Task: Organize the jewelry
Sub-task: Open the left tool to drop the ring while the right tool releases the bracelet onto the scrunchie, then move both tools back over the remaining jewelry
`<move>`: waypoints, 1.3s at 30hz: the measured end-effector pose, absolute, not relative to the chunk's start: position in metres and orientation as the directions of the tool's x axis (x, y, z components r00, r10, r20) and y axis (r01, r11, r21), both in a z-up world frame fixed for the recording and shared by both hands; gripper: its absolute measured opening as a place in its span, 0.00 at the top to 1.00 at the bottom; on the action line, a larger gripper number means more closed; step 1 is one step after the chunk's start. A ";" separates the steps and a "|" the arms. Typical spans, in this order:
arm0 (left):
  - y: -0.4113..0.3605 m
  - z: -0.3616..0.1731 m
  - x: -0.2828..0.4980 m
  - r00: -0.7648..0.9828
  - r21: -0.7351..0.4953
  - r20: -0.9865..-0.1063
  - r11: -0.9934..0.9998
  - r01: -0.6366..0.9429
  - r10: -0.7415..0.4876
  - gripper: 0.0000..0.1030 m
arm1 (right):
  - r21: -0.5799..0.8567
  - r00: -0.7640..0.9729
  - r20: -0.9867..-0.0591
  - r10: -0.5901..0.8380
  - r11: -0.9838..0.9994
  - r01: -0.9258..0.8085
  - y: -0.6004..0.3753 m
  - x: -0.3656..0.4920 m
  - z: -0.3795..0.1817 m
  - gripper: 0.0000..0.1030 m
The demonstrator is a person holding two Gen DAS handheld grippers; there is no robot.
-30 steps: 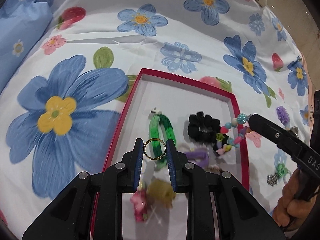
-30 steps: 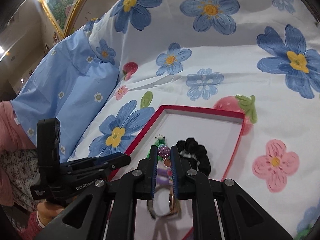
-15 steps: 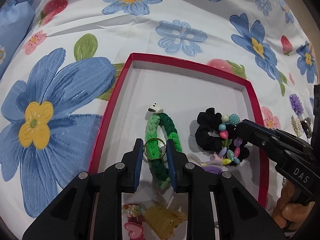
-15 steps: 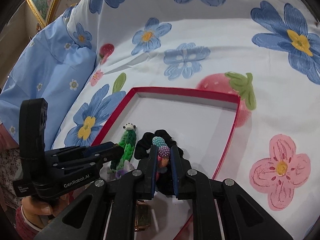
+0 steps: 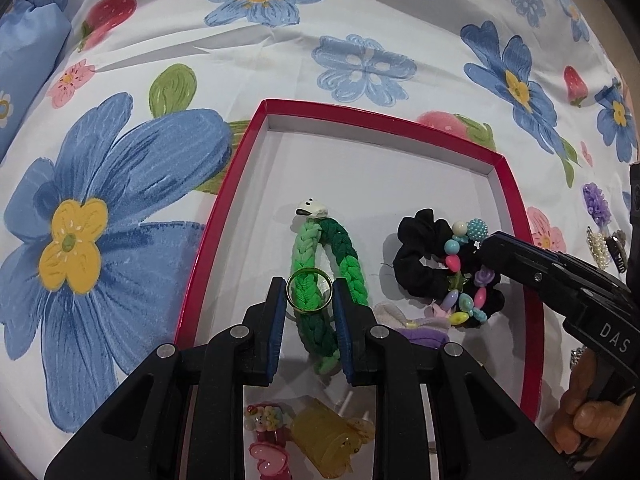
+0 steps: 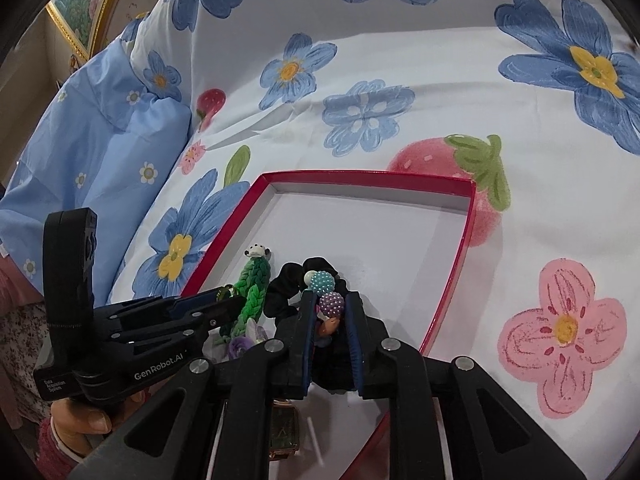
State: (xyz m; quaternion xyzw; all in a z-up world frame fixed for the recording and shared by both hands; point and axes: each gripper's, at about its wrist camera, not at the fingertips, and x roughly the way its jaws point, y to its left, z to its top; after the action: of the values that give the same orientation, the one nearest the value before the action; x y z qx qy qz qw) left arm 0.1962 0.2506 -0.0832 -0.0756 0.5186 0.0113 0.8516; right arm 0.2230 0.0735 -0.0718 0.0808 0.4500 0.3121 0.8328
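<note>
Box (image 5: 224, 216): a flat red box with a white floor, lying on the flower sheet (image 5: 360, 40). Everything below is placed from this box.
Left claw (image 5: 309, 294): over the near left part of the box, clenched on a gold ring (image 5: 309, 291). The ring is held up on edge between the two blue pads, above the green band (image 5: 340, 256).
Right claw (image 6: 329, 312): over the near middle of the box, grasping a bead string (image 5: 464, 276) by a purple bumpy bead (image 6: 331, 305). The rest of the string lies over the black scrunchie (image 5: 416, 256).
Already in the box: the green band with a little white head, the black scrunchie, a yellow clip (image 5: 328, 440) and a pink heart clip (image 5: 269, 460) at the near end.
Outside the box: a purple flower clip (image 5: 596, 202) and a pearl clip (image 5: 597, 246) on the sheet, past the right wall.
Far half of the box: bare white floor.
Step now: I think both claws are bringing their things down into the box.
Next move: I think each claw should go low over a free spot, then let go softly. The ring could roll, so lay it flat.
</note>
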 end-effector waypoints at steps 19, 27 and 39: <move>0.257 -0.081 0.188 0.460 -0.127 -0.886 0.983 -0.132 -0.053 0.67 | 0.427 0.436 -0.667 0.604 0.790 -0.440 0.054 0.207 -0.050 0.69; 0.257 -0.071 0.182 0.478 -0.120 -0.878 0.982 -0.149 -0.035 0.57 | 0.432 0.452 -0.657 0.603 0.793 -0.430 0.040 0.195 -0.042 0.69; 0.227 -0.022 0.128 0.580 -0.182 -0.811 0.976 -0.117 -0.081 0.46 | 0.426 0.539 -0.623 0.566 0.824 -0.373 -0.040 0.144 -0.015 0.61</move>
State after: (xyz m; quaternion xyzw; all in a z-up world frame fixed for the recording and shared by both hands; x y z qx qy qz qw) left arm 0.1280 0.2272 -0.0218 -0.1084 0.4583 0.0102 0.8821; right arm 0.1443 -0.0403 -0.0146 0.1218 0.3965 0.2703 0.8688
